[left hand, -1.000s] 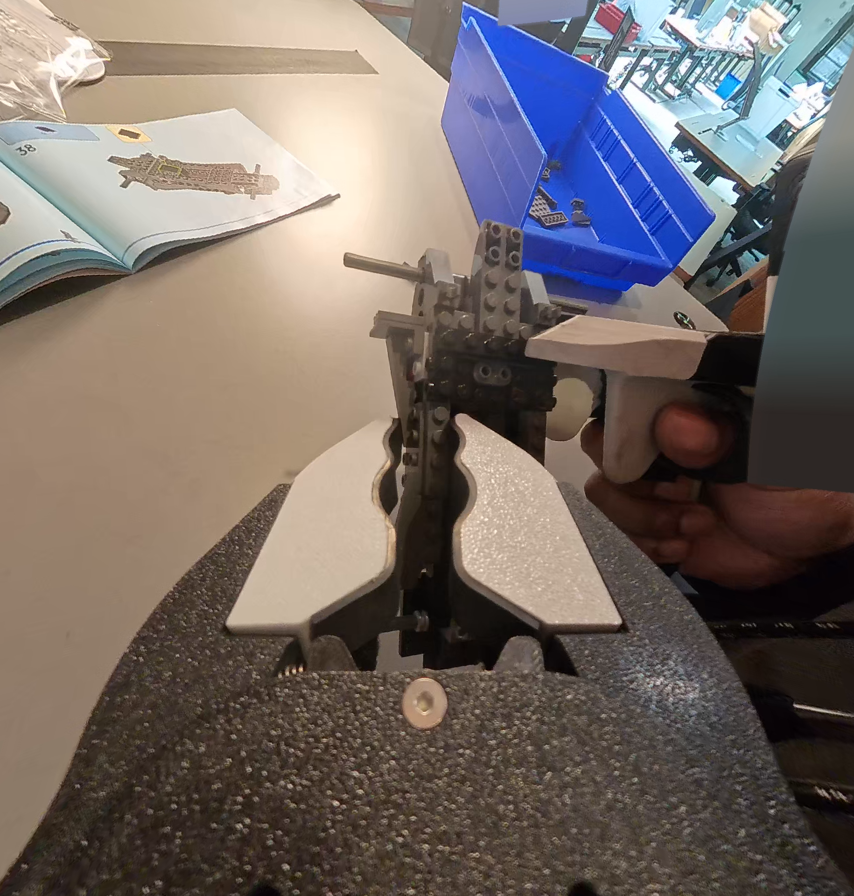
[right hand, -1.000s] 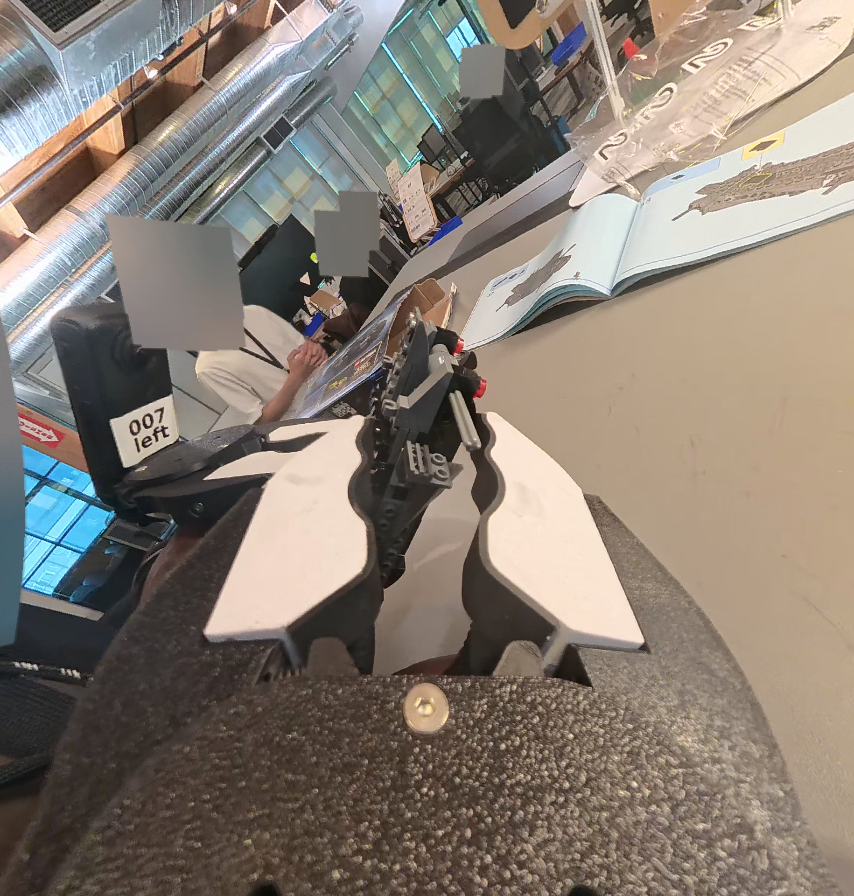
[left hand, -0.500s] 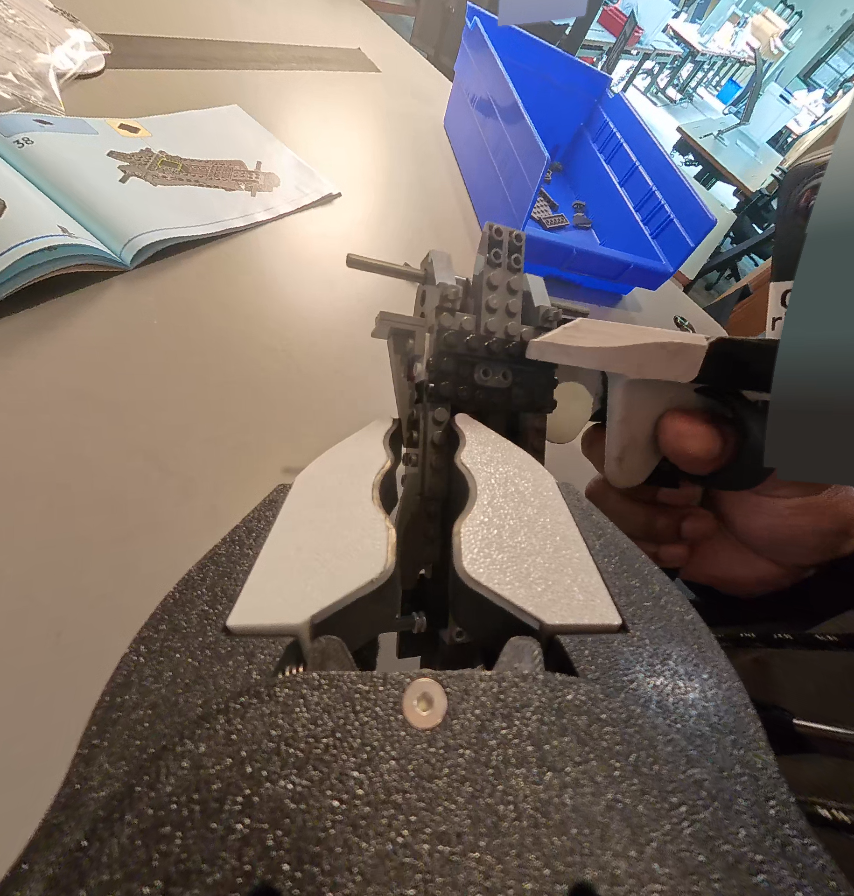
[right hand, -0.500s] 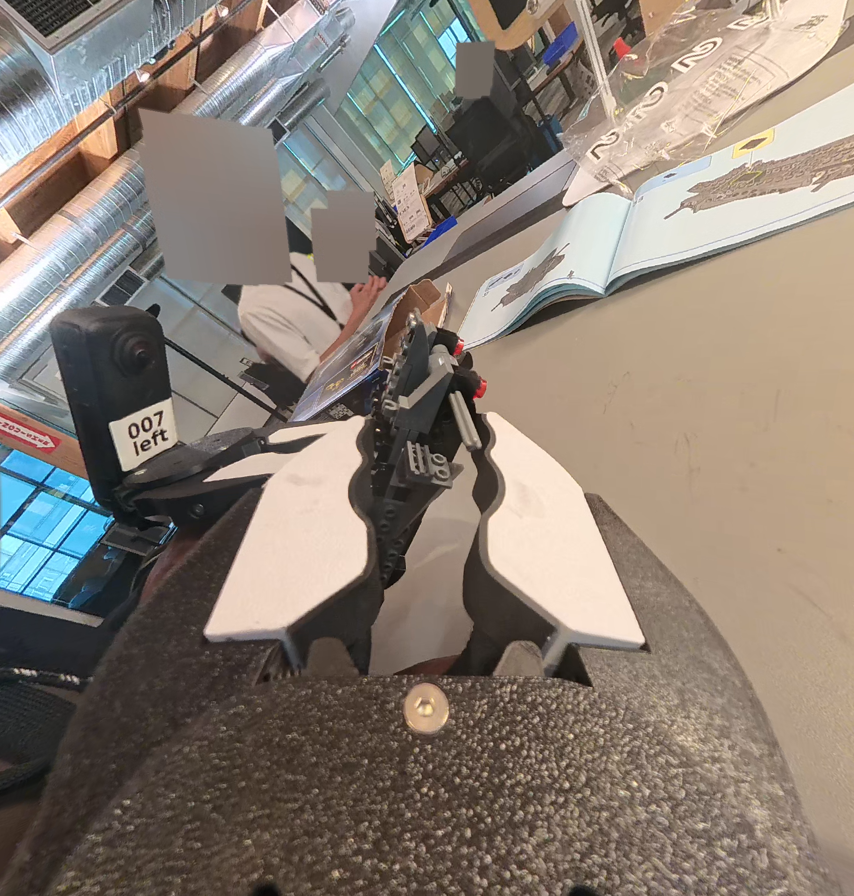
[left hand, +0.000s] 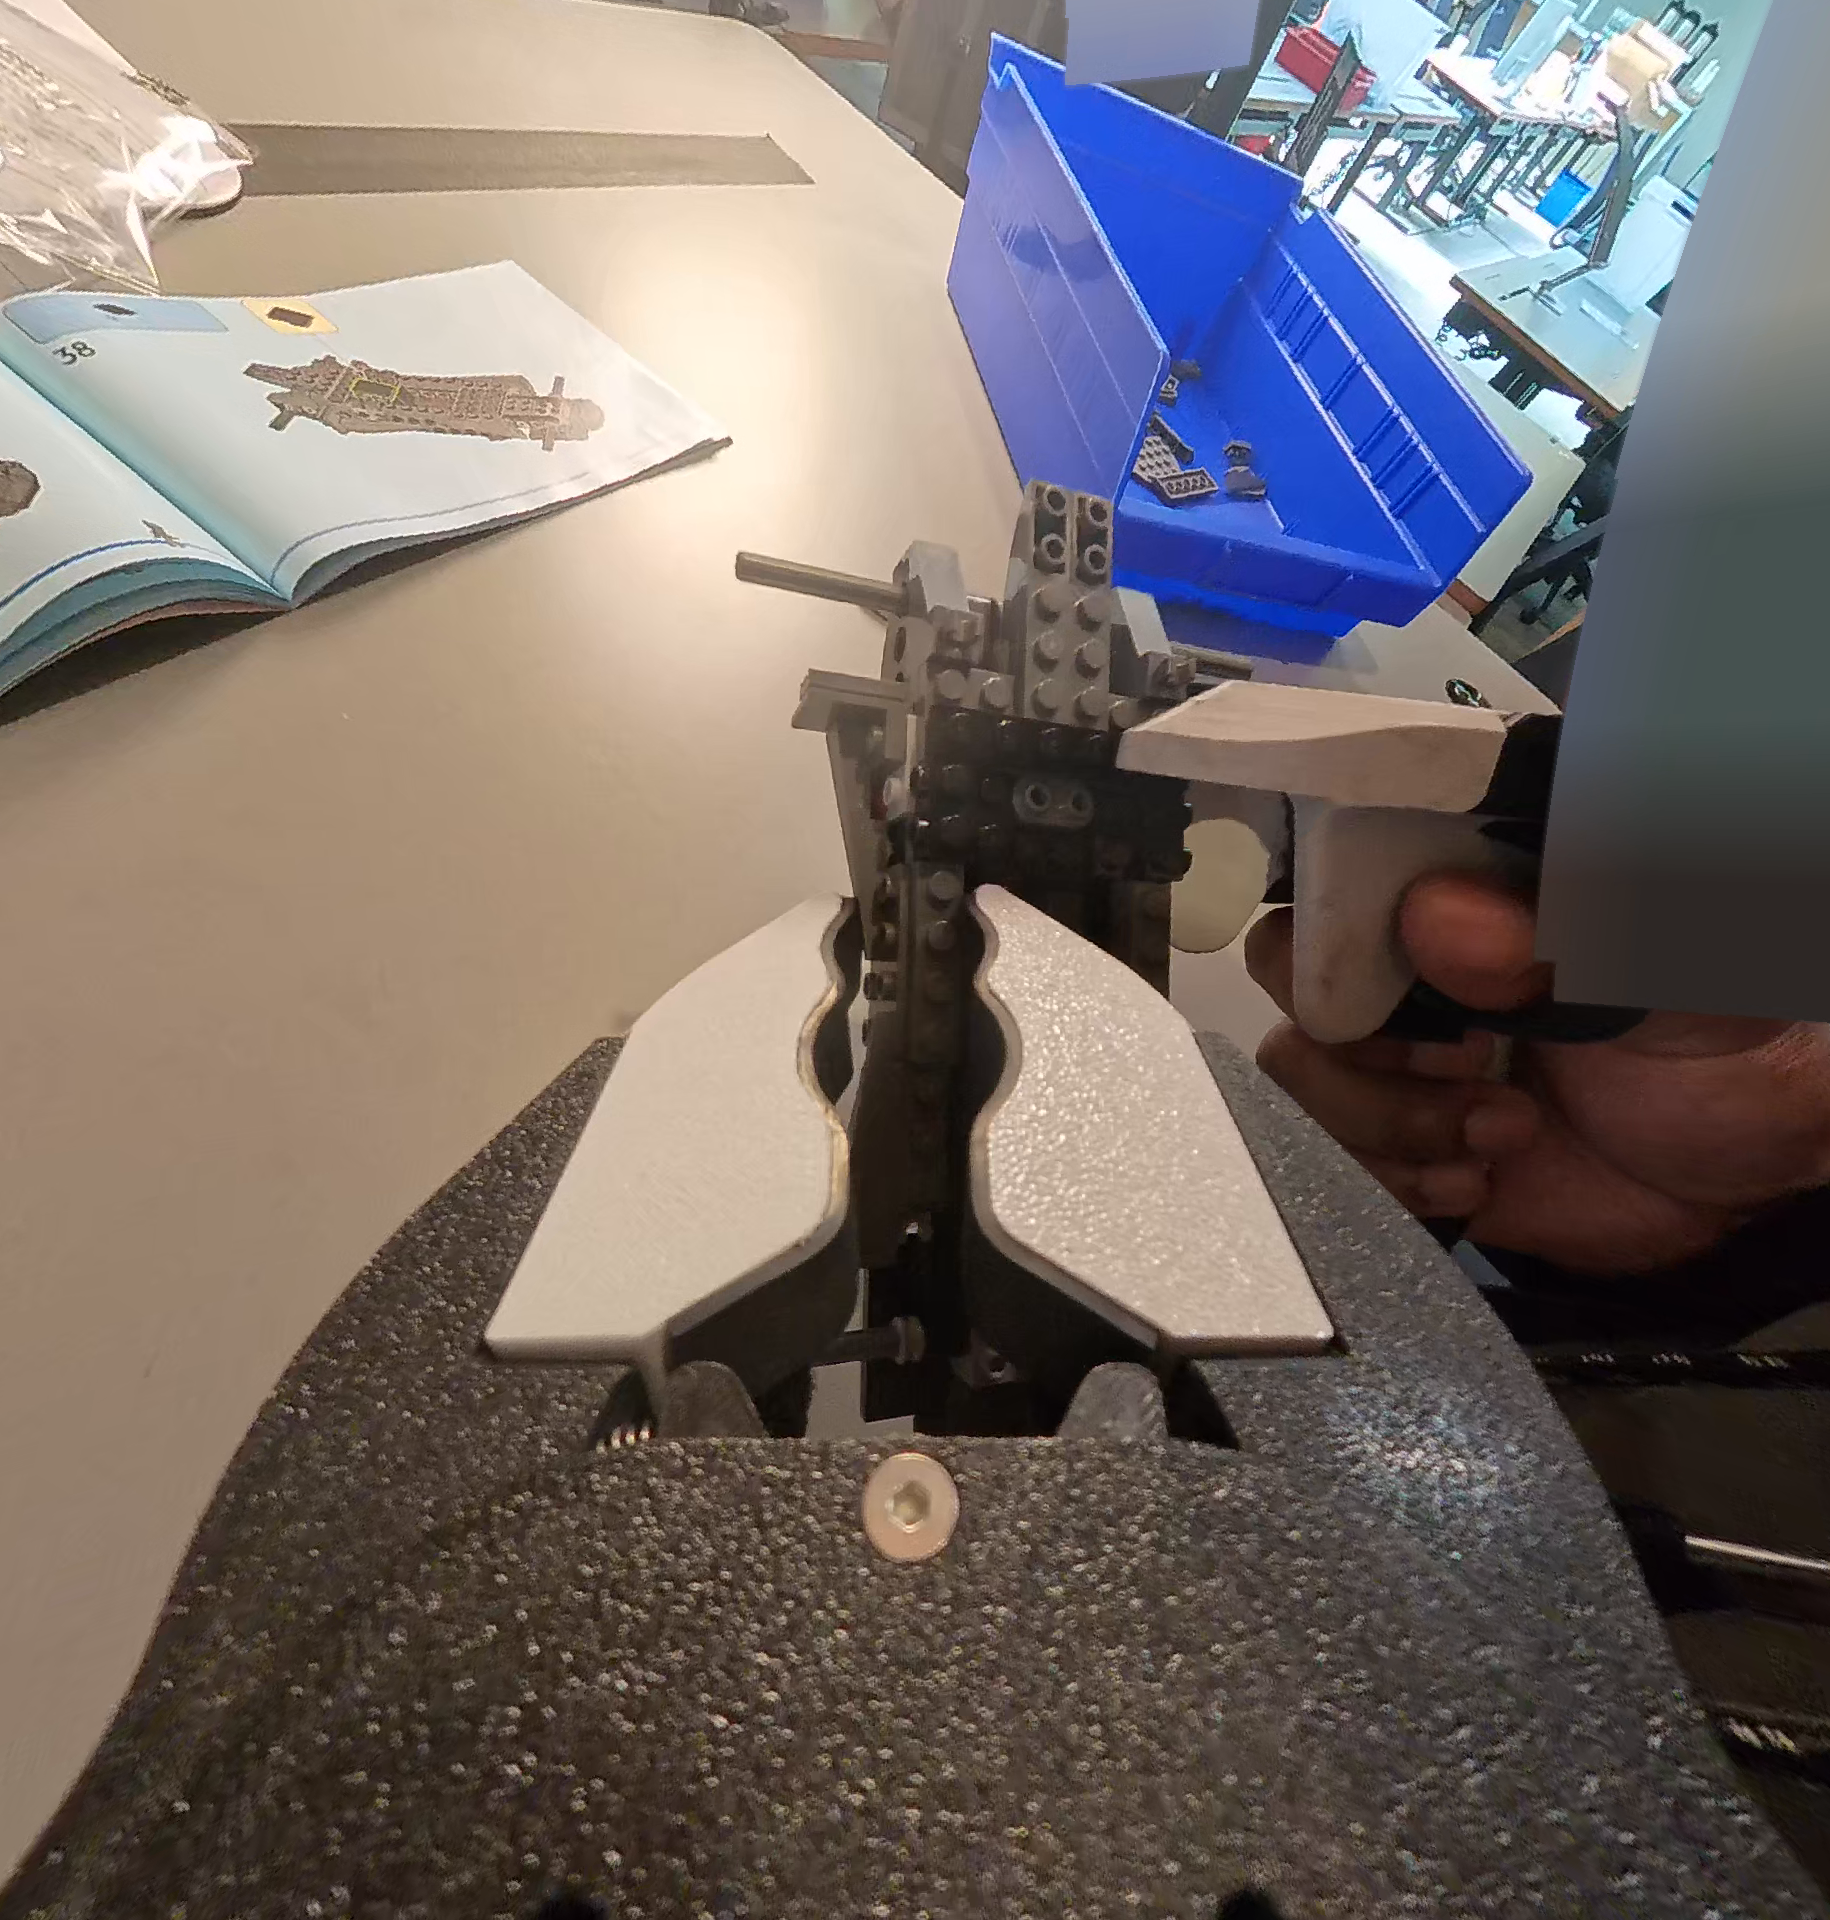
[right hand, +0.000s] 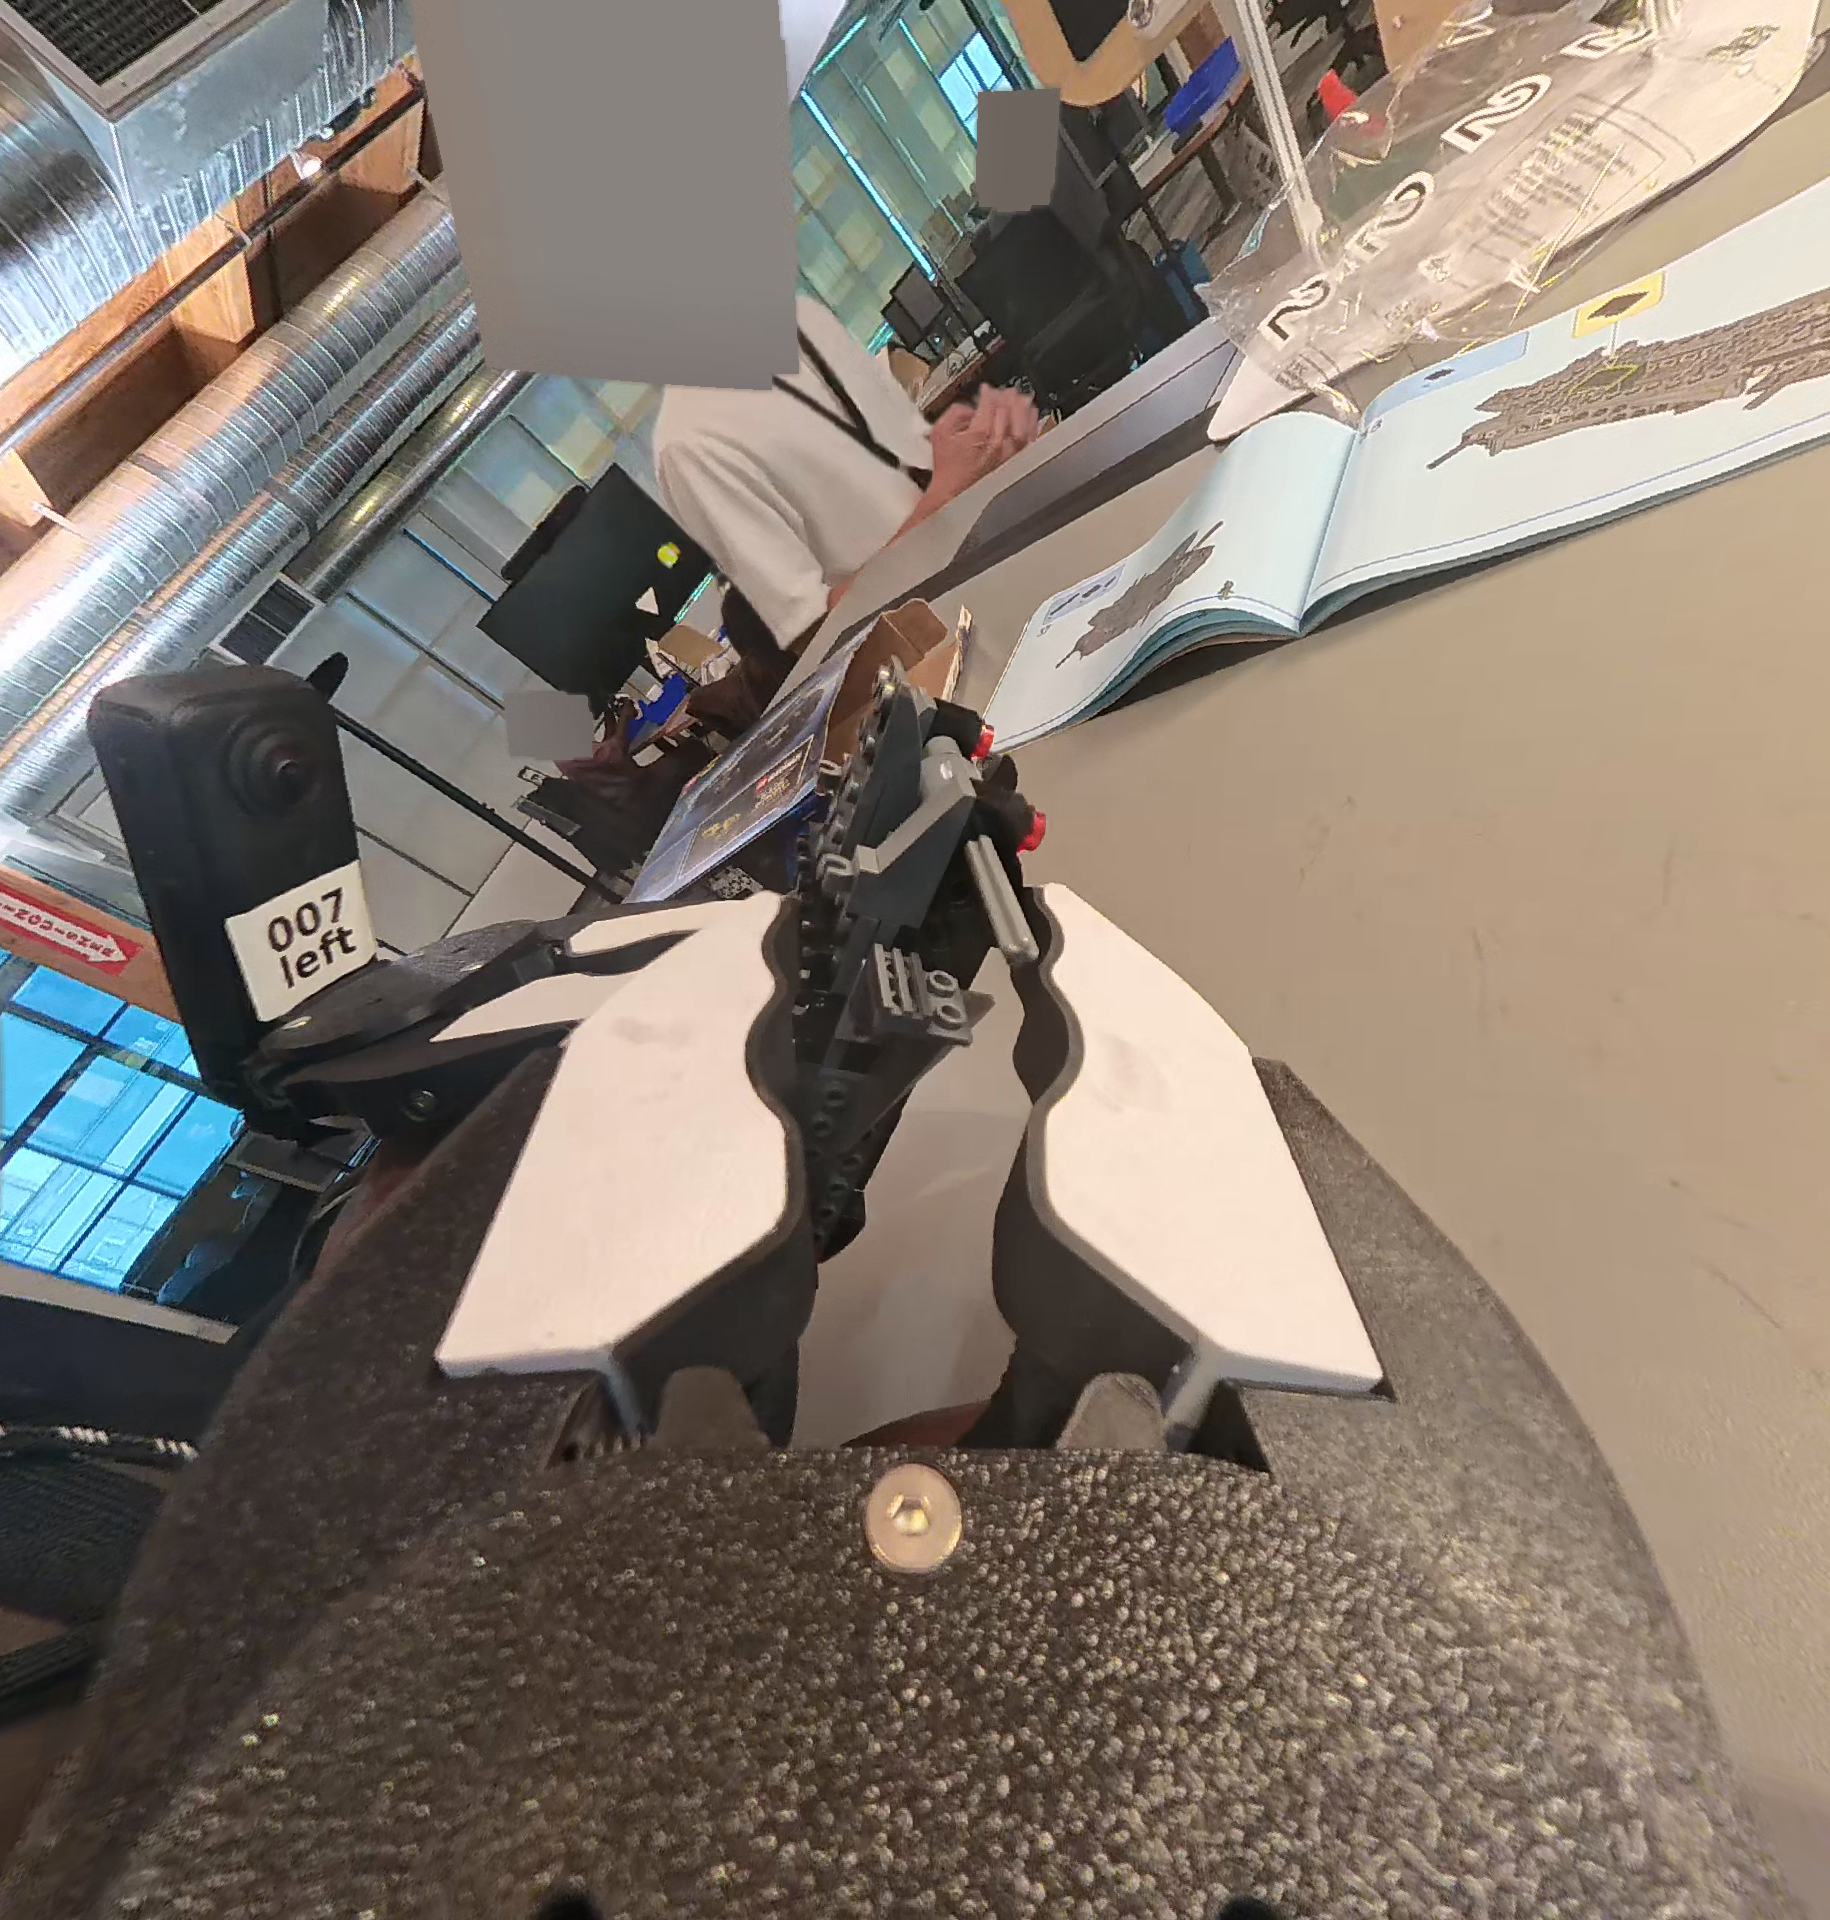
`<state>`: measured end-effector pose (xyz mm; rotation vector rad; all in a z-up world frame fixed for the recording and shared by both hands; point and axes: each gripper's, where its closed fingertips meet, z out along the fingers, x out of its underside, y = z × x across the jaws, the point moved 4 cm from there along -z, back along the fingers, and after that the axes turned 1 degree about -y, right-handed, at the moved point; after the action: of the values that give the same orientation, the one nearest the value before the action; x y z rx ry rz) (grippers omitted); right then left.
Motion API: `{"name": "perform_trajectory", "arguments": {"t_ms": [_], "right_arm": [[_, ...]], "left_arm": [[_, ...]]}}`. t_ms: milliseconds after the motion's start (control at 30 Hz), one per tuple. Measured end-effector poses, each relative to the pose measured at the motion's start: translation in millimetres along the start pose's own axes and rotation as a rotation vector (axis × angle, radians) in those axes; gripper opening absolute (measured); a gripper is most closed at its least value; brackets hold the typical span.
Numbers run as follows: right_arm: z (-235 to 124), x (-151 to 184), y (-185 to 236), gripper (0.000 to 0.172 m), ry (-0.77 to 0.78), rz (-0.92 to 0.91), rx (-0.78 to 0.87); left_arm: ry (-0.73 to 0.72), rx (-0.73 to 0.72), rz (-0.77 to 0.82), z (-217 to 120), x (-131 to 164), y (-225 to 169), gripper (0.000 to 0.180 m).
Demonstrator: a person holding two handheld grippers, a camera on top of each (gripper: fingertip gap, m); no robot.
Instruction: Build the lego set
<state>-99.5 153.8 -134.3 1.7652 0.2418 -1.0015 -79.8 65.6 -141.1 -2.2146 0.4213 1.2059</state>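
A grey and black brick model (left hand: 1036, 748) is held above the grey table (left hand: 371, 883) by both grippers. My left gripper (left hand: 916, 914) is shut on the model's thin studded lower edge, which runs back between its pads. My right gripper (left hand: 1202, 810) comes in from the right and clamps the model's upper right side; a hand (left hand: 1617, 1122) holds it. In the right wrist view my right gripper (right hand: 911, 914) is shut on the same model (right hand: 890, 862), one pad against its dark plate and the other against a grey rod (right hand: 999, 904). The left gripper (right hand: 578, 945) shows at the left there.
An open instruction booklet (left hand: 319, 436) lies on the table at the left, with a clear plastic bag (left hand: 59, 156) behind it. A blue bin (left hand: 1254, 416) with several dark pieces stands at the back right. A seated person (right hand: 765, 488) and a printed box (right hand: 745, 800) are beyond the table. About 4 cm separates my left fingertips from my right.
Both grippers keep their hold on the model. The right wrist view has swung a little, so its background has shifted; the left view is almost unchanged.
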Motion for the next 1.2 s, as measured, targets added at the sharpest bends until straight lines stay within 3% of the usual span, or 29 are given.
{"name": "perform_trajectory", "arguments": {"t_ms": [800, 1000, 1200], "right_arm": [[-1.7, 0.1, 1.1, 0.038, -0.003, -0.011, -0.008], [-0.4, -1.1, -3.8, 0.037, 0.001, 0.026, -0.027], [4.0, -1.7, -7.6, 0.035, 0.034, 0.014, -0.087]], "left_arm": [[0.000, 0.023, -0.028, -0.1, 2.4, -1.3, 0.019], [0.005, 0.119, -0.116, 2.7, 5.0, 0.6, 0.020], [0.020, 0.369, -0.311, 5.0, 12.0, 6.2, 0.022]]}}
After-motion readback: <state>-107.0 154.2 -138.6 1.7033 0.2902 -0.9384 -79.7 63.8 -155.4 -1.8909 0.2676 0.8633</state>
